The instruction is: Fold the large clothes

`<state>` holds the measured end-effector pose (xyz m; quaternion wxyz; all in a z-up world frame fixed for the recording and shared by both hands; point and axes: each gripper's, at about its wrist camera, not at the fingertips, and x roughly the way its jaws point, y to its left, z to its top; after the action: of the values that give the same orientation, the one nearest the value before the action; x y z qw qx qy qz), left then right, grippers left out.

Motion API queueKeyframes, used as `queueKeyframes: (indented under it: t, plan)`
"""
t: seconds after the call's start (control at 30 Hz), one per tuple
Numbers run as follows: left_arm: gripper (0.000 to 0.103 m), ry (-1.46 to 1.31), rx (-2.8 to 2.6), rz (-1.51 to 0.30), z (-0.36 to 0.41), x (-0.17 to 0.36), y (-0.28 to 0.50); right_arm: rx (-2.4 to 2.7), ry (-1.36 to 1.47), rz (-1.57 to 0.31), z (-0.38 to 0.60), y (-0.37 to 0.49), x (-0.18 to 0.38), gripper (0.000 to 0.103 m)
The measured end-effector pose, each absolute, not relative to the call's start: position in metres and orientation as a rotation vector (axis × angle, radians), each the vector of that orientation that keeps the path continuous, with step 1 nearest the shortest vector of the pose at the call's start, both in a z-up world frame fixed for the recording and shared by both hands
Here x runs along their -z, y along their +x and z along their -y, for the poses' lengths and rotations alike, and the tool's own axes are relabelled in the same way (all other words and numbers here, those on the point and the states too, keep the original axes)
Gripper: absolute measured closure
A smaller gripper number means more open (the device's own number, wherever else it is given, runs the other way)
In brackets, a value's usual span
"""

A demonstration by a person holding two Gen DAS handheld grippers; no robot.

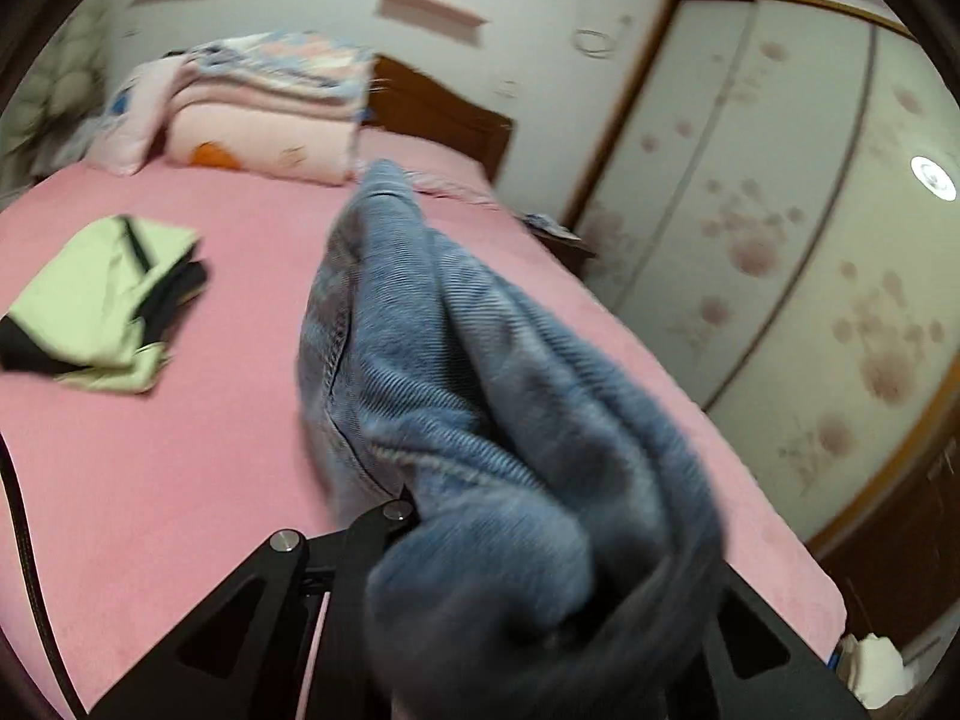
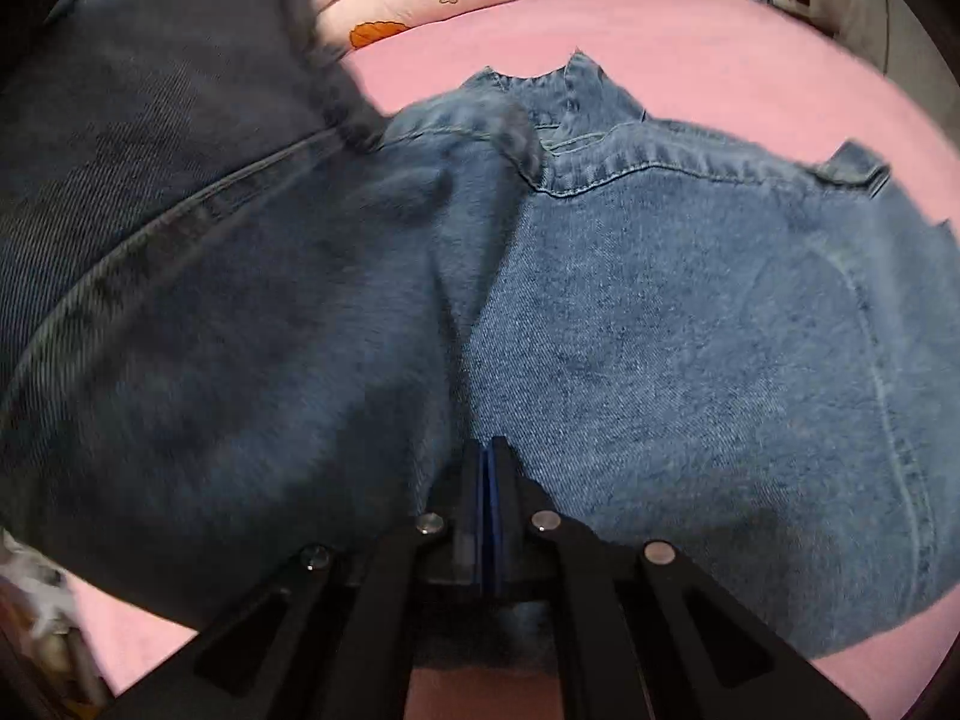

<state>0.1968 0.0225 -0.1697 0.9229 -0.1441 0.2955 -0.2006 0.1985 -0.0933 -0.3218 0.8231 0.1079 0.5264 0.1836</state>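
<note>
A blue denim garment [image 2: 660, 312] lies spread on the pink bed [image 2: 690, 42], collar toward the pillows. My right gripper [image 2: 487, 456] is shut, its jaws pressed together on a fold of the denim near its lower middle. In the left wrist view my left gripper [image 1: 480, 540] is shut on a bunched part of the same denim [image 1: 456, 372], which is lifted above the bed and drapes over the fingers, hiding the tips. That lifted part fills the left of the right wrist view [image 2: 150, 210].
A folded light-green and black garment [image 1: 102, 306] lies on the bed [image 1: 180, 450] to the left. Stacked pink quilts and pillows [image 1: 264, 114] sit at the wooden headboard [image 1: 444, 108]. A floral wardrobe [image 1: 810, 270] stands beyond the bed's right edge.
</note>
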Motion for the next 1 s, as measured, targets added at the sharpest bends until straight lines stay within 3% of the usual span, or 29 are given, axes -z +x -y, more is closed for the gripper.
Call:
queueKeyframes:
  t: [0.27,0.4,0.53,0.67,0.73,0.9,1.0]
  plan:
    - [0.09,-0.298,0.497,-0.612,0.085,0.171,0.208,-0.278,0.359,-1.016,0.22,0.173,0.271,0.103]
    - [0.09,-0.25,0.525,-0.691,0.157,0.214,0.211,-0.127,0.33,-1.022,0.296,0.148,0.271,0.103]
    - [0.089,-0.144,0.522,-0.882,0.211,0.279,0.219,-0.065,0.35,-1.07,0.34,0.13,0.279,0.103]
    - [0.086,-0.064,0.509,-0.914,0.229,0.299,0.212,-0.051,0.348,-1.081,0.356,0.126,0.277,0.102]
    - [0.076,-0.073,0.522,-0.927,0.231,0.292,0.213,-0.052,0.35,-1.076,0.357,0.125,0.273,0.102]
    - [0.029,-0.118,0.599,-1.003,0.227,0.263,0.214,-0.078,0.376,-1.072,0.365,0.136,0.261,0.102]
    - [0.024,-0.181,0.658,-1.001,0.214,0.229,0.198,-0.103,0.409,-1.063,0.369,0.145,0.245,0.098]
